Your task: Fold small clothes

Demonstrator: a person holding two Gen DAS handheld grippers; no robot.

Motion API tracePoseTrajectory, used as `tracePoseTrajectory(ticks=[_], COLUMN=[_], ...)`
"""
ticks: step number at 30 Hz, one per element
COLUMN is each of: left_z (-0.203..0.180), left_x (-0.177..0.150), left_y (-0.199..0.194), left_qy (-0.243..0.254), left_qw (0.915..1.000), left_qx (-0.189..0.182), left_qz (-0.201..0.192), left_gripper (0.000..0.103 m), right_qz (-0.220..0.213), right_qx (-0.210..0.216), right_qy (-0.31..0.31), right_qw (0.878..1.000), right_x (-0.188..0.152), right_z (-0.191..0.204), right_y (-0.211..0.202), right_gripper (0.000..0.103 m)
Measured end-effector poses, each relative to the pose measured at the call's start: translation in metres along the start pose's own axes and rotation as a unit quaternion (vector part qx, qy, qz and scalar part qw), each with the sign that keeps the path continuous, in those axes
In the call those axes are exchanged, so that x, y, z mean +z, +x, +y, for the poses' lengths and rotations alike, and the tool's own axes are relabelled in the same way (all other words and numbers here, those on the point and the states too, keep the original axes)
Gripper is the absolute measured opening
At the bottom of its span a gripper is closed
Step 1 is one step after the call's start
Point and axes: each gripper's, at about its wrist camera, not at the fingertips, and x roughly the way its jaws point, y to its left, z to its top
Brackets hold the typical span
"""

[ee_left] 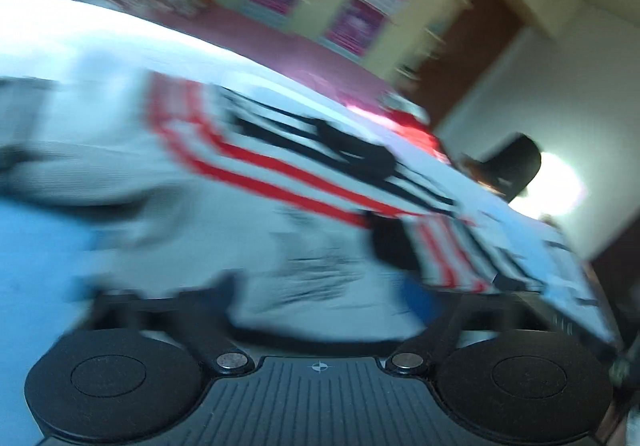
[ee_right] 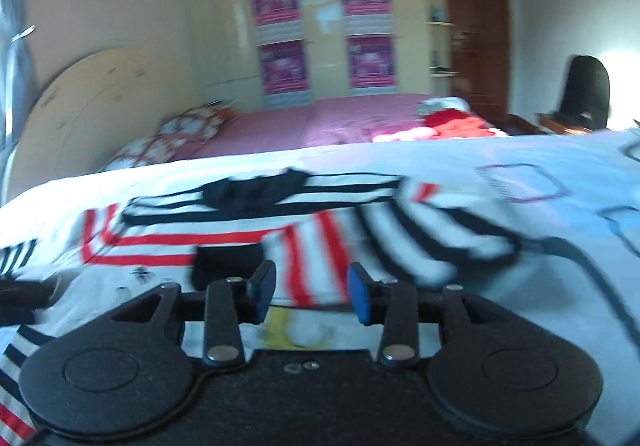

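Observation:
A small white shirt with red and black stripes (ee_right: 224, 230) lies spread on a pale sheet (ee_right: 520, 286). One striped sleeve (ee_right: 420, 238) is folded over to the right. My right gripper (ee_right: 311, 288) is open, its blue pads (ee_right: 262, 286) on either side of the red-striped cloth, just above it. The left wrist view is strongly blurred and tilted. There the same shirt (ee_left: 280, 174) fills the middle. My left gripper (ee_left: 324, 294) sits low over the white cloth with its fingers spread wide; one blue pad (ee_left: 416, 302) shows.
A bed with a pink cover (ee_right: 320, 118) stands behind, with red and white clothes (ee_right: 452, 122) piled on it and patterned pillows (ee_right: 176, 134) by the headboard. A wardrobe with posters (ee_right: 320, 30), a brown door (ee_right: 476, 30) and a dark chair (ee_right: 584, 90) are farther back.

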Motion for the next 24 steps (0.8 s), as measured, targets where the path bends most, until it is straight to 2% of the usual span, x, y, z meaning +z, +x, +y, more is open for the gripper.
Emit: tracePoseTrajectory(ticks=[2,5,7,9,10,11,13,17,19,21,24], left_z=[-0.014,-0.028,-0.032,-0.039,-0.044,-0.047,-0.052,-0.061,-0.053,-0.036,-0.008], left_x=[0.008,0.016,0.019,0.022,0.024,0.027,0.036,0.064,0.071,0.070,0.061], left_y=[0.040,0.090,0.114,0.129,0.136,0.140,0.136,0.086,0.068,0.069,0.084], left_qy=[-0.026,-0.054,-0.071,-0.061,-0.050,-0.038,-0.033,0.025,0.052,0.065,0.051], left_qw=[0.9987,0.9962,0.9950,0.9963,0.9972,0.9977,0.9986,0.9972,0.9948,0.9941,0.9951], left_qx=[-0.039,-0.044,-0.039,-0.034,-0.029,-0.026,-0.029,-0.032,-0.004,0.037,0.069], left_qz=[0.022,0.052,0.058,0.049,0.047,0.050,0.028,-0.062,-0.088,-0.078,-0.049], left_gripper=[0.059,0.059,0.059,0.059,0.042,0.005,0.005,0.005,0.005,0.005,0.005], right_qz=[-0.002,-0.006,-0.008,-0.006,-0.004,-0.003,-0.001,-0.005,-0.005,-0.002,0.016], right_qx=[-0.020,-0.044,-0.059,-0.072,-0.079,-0.083,-0.085,-0.082,-0.075,-0.065,-0.053], right_qy=[0.007,0.015,0.026,0.039,0.046,0.053,0.065,0.068,0.071,0.079,0.091], right_qw=[1.000,0.999,0.998,0.997,0.996,0.995,0.994,0.994,0.995,0.995,0.994], right_x=[-0.004,-0.008,-0.011,-0.016,-0.019,-0.021,-0.024,-0.023,-0.021,-0.020,-0.019], right_z=[-0.028,-0.053,-0.066,-0.078,-0.083,-0.088,-0.096,-0.100,-0.101,-0.102,-0.103], right_y=[-0.005,-0.022,-0.029,-0.031,-0.030,-0.030,-0.030,-0.026,-0.022,-0.012,0.009], right_gripper=[0.041,0.043,0.043,0.043,0.043,0.043,0.043,0.043,0.043,0.043,0.043])
